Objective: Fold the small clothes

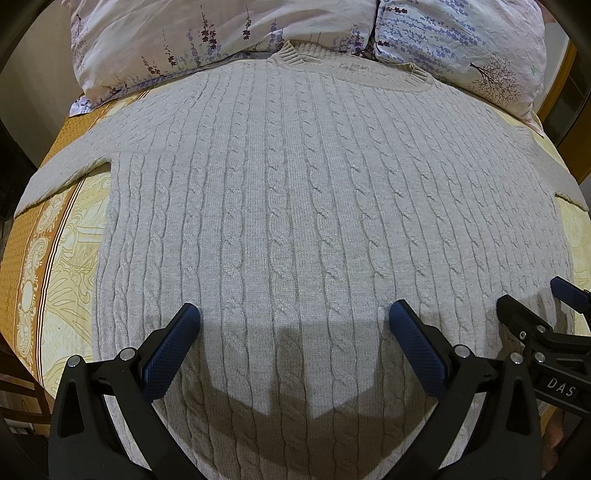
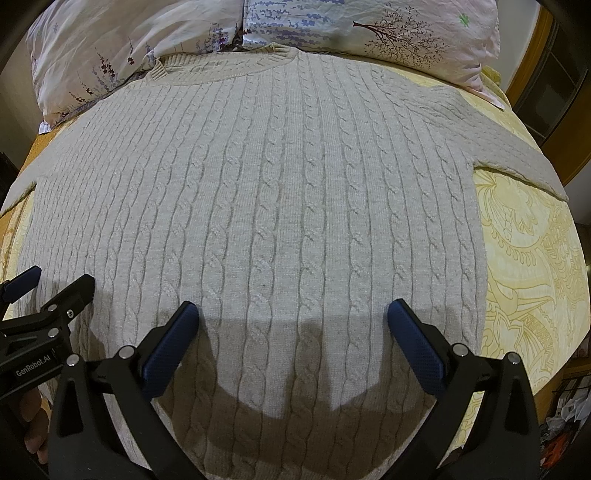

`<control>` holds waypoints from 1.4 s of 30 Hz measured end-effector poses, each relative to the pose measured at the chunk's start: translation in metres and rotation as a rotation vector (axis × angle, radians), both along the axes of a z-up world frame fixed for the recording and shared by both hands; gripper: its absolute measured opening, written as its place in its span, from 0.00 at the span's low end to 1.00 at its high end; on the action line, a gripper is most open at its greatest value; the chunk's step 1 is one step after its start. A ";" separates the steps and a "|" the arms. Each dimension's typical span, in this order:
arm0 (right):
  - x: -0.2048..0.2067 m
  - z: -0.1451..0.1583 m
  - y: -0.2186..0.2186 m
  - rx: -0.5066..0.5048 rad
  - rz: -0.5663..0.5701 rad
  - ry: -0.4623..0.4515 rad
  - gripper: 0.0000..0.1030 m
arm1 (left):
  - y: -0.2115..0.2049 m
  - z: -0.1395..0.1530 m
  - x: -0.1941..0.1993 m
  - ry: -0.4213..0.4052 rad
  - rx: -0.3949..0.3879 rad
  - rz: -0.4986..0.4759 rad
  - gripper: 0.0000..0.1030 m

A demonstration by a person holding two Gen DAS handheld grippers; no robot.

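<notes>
A cream cable-knit sweater [image 1: 295,192] lies flat and spread out on the bed, neck opening toward the pillows, sleeves out to both sides. It also shows in the right wrist view [image 2: 266,192]. My left gripper [image 1: 294,314] hovers over the sweater's lower part, jaws wide open and empty. My right gripper [image 2: 293,312] hovers beside it over the lower right part, also wide open and empty. The right gripper shows at the right edge of the left wrist view [image 1: 532,314], and the left gripper at the left edge of the right wrist view [image 2: 55,288].
Two floral pillows [image 1: 192,40] [image 2: 369,26] lie at the head of the bed behind the sweater's collar. A yellow patterned bedspread [image 2: 524,258] shows on both sides. A wooden frame [image 2: 532,55] stands at the far right.
</notes>
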State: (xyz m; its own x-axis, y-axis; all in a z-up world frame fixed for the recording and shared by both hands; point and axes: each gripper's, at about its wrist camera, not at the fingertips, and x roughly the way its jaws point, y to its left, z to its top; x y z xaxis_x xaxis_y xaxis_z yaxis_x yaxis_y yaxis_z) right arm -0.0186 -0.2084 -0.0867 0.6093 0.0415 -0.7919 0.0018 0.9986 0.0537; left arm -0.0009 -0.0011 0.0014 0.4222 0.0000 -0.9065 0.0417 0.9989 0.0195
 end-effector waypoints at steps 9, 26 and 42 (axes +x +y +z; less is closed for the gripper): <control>0.001 0.002 -0.003 -0.004 0.024 -0.012 0.98 | -0.001 0.000 0.000 0.003 0.000 0.000 0.99; 0.009 0.013 -0.043 0.130 0.049 -0.136 0.97 | 0.003 0.000 0.011 -0.012 -0.020 0.012 0.99; 0.060 0.001 -0.364 0.749 -0.701 -0.237 0.66 | 0.027 0.013 0.041 -0.113 -0.177 0.077 0.99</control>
State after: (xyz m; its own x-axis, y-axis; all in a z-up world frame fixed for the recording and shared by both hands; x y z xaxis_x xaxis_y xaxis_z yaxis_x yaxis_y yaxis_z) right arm 0.0414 -0.5726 -0.0861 0.8224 0.0491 -0.5668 0.4748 0.4896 0.7313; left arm 0.0404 0.0259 0.0147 0.5257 -0.1190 -0.8423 -0.0270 0.9873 -0.1563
